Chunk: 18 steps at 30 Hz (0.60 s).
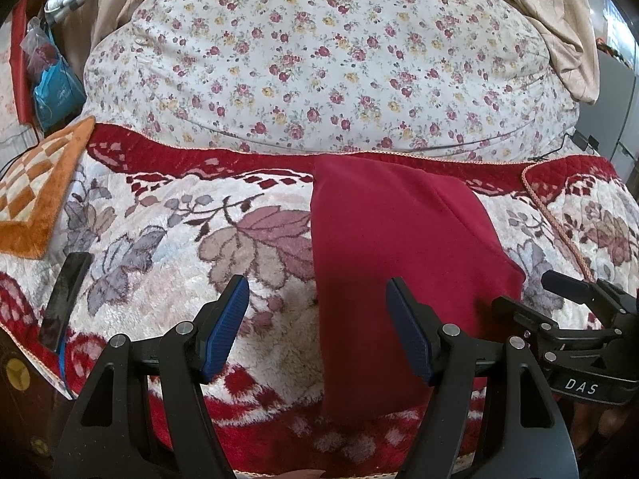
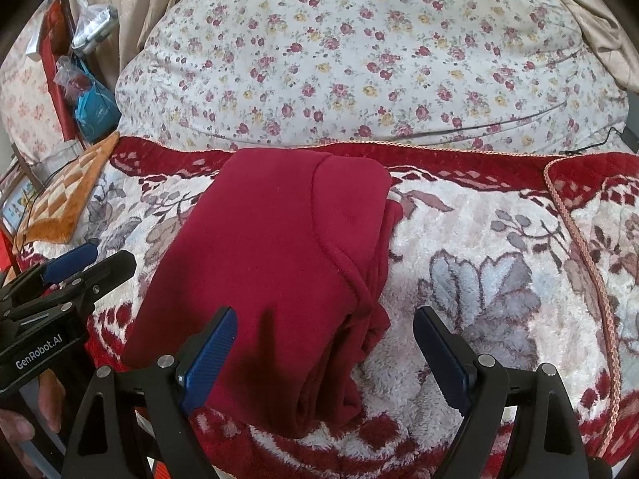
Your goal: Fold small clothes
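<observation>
My left gripper point(image 1: 317, 327) hovers low over garment's point(image 1: 383, 247) near-left edge, fingers spread wide, empty. My right gripper point(image 2: 325, 353) hovers above its near-right edge, likewise released. Folded garment lies mid-blanket point(image 2: 499, 219).

I'm facing a bed: plush red-and-white floral blanket point(image 1: 167, 215) lying across it, rose-print duvet point(image 1: 319, 60) bulging behind. Beige curtain point(image 1: 559, 40) hanging at right, orange checkered mat point(image 1: 36, 195) sitting at left beside a blue bag point(image 1: 56, 95). Daylight falling softly.
</observation>
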{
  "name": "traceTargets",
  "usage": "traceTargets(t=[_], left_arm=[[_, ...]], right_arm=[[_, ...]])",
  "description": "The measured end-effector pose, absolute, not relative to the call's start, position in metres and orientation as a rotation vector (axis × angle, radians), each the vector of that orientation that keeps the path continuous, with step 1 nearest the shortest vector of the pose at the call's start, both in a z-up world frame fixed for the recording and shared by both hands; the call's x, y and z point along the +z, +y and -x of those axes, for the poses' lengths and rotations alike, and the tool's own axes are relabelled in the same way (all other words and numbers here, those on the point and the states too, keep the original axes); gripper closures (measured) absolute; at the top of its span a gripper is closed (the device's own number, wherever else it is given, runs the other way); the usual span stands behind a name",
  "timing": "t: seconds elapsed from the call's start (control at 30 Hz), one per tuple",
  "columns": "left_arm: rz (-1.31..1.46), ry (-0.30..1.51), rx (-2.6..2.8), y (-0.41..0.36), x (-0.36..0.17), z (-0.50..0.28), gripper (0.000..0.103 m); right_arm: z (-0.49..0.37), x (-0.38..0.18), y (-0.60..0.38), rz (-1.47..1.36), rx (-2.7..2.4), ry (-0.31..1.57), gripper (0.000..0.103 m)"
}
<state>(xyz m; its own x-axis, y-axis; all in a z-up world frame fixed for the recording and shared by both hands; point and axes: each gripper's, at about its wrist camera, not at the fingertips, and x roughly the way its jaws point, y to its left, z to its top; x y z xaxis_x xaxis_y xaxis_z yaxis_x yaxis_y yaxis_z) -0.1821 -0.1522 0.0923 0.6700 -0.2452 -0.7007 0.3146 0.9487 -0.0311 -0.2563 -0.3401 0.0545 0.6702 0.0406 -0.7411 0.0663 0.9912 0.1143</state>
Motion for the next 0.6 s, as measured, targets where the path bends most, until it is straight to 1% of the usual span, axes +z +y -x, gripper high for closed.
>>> traceTargets(t=[0.6], left_arm=[[-0.097, 0.781, -0.315, -0.1540, 0.0889, 0.1809, 0.032]], right_arm=[[0.2522, 0.0499, -0.3379, -0.122, 0.002, 0.855, 0.015]])
